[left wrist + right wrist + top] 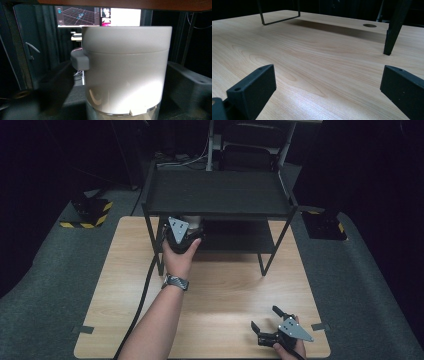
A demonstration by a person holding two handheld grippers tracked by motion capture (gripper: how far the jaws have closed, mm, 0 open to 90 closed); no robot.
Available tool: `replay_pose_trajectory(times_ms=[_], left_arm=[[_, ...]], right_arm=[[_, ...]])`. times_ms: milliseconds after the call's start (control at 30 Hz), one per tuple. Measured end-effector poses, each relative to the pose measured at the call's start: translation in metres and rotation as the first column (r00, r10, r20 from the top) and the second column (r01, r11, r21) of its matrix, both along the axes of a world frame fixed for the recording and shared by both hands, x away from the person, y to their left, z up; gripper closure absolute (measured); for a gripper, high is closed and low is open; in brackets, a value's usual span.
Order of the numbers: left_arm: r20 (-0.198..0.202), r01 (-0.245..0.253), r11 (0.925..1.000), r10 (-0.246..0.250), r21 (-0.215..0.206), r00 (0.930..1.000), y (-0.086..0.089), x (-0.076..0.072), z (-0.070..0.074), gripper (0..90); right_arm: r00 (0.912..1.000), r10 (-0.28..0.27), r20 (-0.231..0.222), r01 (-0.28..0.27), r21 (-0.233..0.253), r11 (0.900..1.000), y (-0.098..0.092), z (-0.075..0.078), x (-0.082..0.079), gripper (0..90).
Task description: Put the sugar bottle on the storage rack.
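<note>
1 black two-tier metal shelf rack [220, 195] at 12 o'clock on wooden table [225, 285] | 1 white cylindrical lidded container [126, 70] under its top tier, close before left gripper [181, 234], jaw state unclear | right gripper [267, 322] at 5 o'clock, jaws wide, empty

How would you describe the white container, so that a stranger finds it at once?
Start at the black shelf rack standing at the far side of the wooden table. On its lower shelf, at the left, where the left gripper reaches, stands the white container. It is round, with a wider lid and a small side tab.

Shelf rack [220, 195] at table [225, 290] rear; canister [126, 72] under top shelf.
</note>
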State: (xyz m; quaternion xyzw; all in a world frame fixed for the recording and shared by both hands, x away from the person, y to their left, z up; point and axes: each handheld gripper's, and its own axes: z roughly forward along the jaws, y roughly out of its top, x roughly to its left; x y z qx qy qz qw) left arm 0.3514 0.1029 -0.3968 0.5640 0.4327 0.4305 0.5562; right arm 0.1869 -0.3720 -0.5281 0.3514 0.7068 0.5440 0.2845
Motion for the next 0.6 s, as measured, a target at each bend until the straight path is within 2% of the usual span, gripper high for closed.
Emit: replay_pose_trajectory(times_ms=[67,133,367,600], left_arm=[[0.001,0.007,1.0000,-0.007,0.003,1.0000,0.002,-0.002,0.001,1.9],[0.010,0.014,0.9999,-0.014,-0.001,0.9999,0.003,-0.006,0.001,0.8],[0.025,0.034,0.9992,-0.034,0.023,0.9991,0.008,-0.020,0.002,0.5],[0.051,0.052,0.9986,-0.052,0.009,0.9973,0.014,-0.039,-0.008,0.5]], right_arm=[[1.0000,0.000,0.000,0.000,0.000,1.000,0.000,0.000,0.000,0.0],[1.0000,0.000,0.000,0.000,0.000,1.000,0.000,0.000,0.000,0.0],[1.0000,0.000,0.001,0.000,-0.013,1.000,0.002,0.001,0.000,0.0],[1.0000,-0.002,0.002,0.002,-0.020,1.000,0.003,0.001,0.000,0.0]])
